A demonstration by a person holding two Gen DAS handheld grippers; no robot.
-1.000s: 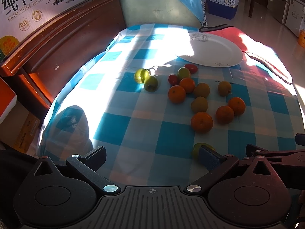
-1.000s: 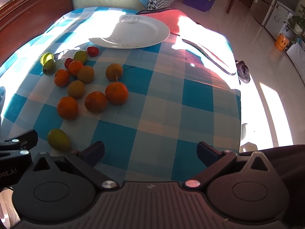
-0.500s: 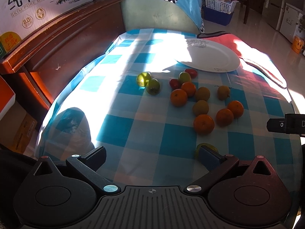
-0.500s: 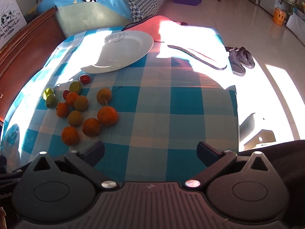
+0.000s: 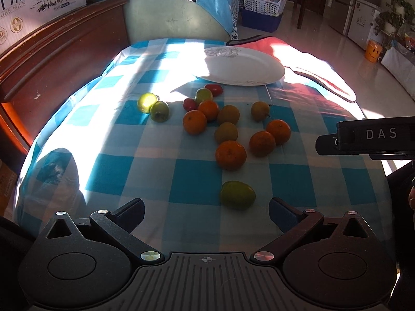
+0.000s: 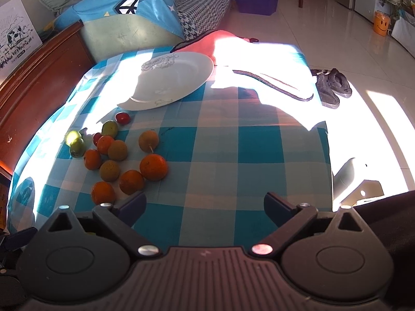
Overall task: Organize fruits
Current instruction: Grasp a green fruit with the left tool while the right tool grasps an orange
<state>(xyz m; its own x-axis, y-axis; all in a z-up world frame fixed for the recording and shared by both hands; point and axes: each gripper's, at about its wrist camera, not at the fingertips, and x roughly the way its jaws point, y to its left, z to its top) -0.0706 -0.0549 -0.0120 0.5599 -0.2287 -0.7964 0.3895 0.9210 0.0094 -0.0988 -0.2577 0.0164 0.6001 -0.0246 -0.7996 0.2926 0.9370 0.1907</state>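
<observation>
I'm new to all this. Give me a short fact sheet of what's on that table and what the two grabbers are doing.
surface: checked blue cloth
plate: white plate, nothing on it
fruit: loose on the cloth, oranges, small red ones
nearest fruit: green fruit, just ahead of the left gripper
left gripper: open, holding nothing
right gripper: open, holding nothing; jaws have just been closing slightly

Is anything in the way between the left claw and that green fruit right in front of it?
No. The left claw is open, and the green fruit lies alone on the checked cloth just ahead of it, with nothing between. The oranges sit farther back.
</observation>
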